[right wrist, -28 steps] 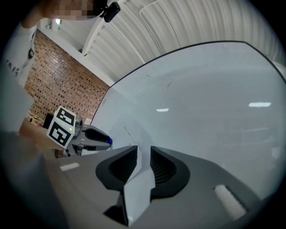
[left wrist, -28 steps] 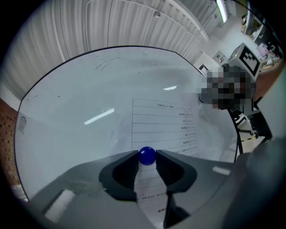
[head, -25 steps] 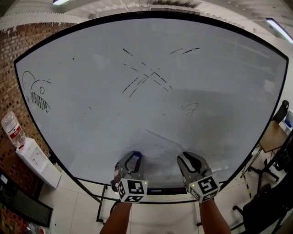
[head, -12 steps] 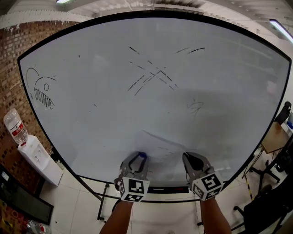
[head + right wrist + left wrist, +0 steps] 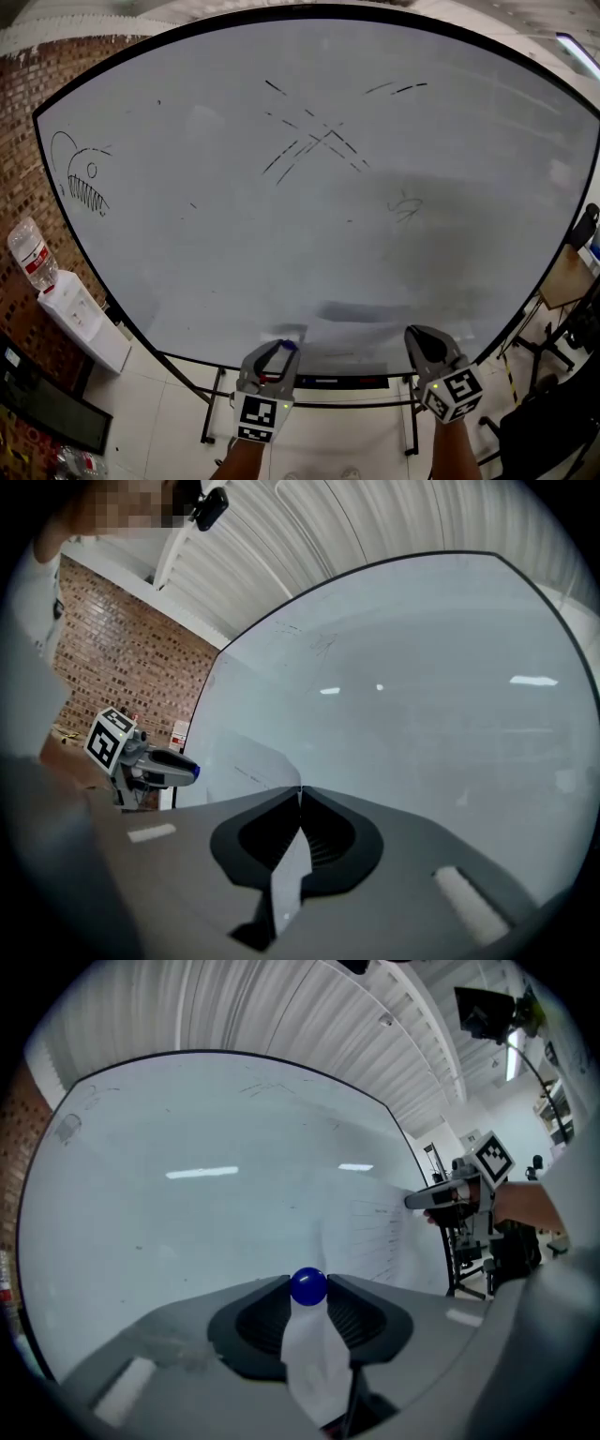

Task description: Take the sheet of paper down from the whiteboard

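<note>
The whiteboard (image 5: 309, 216) fills the head view. The sheet of paper (image 5: 349, 319) hangs blurred low on it, stretched between my two grippers. My left gripper (image 5: 281, 346) is shut on a round blue magnet (image 5: 308, 1285), and a strip of the paper (image 5: 317, 1363) lies between its jaws below the ball. My right gripper (image 5: 418, 334) is shut on the sheet's other side, a paper edge (image 5: 292, 874) showing between its closed jaws. In the left gripper view the sheet (image 5: 370, 1232) runs across to the right gripper (image 5: 414, 1202). In the right gripper view the sheet (image 5: 239, 761) reaches toward the left gripper (image 5: 191, 772).
A fish sketch (image 5: 82, 178) and crossed strokes (image 5: 314, 141) mark the board. Its tray (image 5: 342, 382) runs right under the grippers. A water dispenser with a bottle (image 5: 66, 314) stands by the brick wall at left. A desk (image 5: 567, 277) and chairs stand at right.
Both grippers have come down to the board's bottom edge, the right one also moving right. The sheet no longer lies flat where it was; it has shifted down with them.
</note>
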`<state>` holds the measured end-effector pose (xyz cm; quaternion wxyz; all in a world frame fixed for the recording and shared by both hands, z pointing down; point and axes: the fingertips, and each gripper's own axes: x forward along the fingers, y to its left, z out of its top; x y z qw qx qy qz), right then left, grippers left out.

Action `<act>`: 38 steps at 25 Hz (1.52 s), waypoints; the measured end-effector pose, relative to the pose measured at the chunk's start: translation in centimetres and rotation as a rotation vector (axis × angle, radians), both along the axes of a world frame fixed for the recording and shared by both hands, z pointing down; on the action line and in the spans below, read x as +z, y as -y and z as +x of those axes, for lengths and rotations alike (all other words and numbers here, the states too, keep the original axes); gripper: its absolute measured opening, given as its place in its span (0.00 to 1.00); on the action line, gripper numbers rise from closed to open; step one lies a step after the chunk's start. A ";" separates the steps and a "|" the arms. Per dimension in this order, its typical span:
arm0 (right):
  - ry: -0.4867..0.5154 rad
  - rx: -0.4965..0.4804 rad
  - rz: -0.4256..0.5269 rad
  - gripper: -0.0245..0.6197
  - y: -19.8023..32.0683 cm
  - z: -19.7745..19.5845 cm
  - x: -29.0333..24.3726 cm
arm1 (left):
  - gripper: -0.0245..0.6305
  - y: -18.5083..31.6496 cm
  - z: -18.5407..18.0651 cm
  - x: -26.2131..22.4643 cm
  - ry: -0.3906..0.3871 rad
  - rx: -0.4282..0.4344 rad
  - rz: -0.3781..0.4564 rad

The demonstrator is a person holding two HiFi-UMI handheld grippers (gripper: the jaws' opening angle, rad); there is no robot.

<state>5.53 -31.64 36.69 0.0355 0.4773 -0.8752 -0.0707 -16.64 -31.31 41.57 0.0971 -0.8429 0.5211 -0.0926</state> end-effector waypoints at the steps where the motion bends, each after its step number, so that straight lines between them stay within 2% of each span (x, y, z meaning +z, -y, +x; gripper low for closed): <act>1: 0.000 0.012 -0.008 0.05 -0.4 0.8 0.4 | 0.24 -0.5 -0.7 0.3 -0.019 -0.012 -0.006; 4: 0.006 0.048 -0.033 0.05 -1.3 3.0 1.9 | 0.24 -1.6 -3.0 1.4 -0.078 -0.058 -0.034; 7: 0.054 0.088 -0.074 0.05 -2.0 5.1 4.0 | 0.24 -2.5 -4.8 2.6 -0.119 -0.091 -0.083; 11: 0.116 0.131 -0.114 0.05 -2.3 6.6 6.3 | 0.24 -2.7 -6.1 3.4 -0.163 -0.117 -0.091; 21: 0.091 0.148 -0.125 0.05 -2.3 6.3 7.5 | 0.24 -2.6 -4.4 3.6 -0.173 -0.090 -0.100; 38: 0.066 0.134 -0.145 0.05 -2.4 6.0 8.0 | 0.24 -2.5 -4.1 3.7 -0.147 -0.090 -0.101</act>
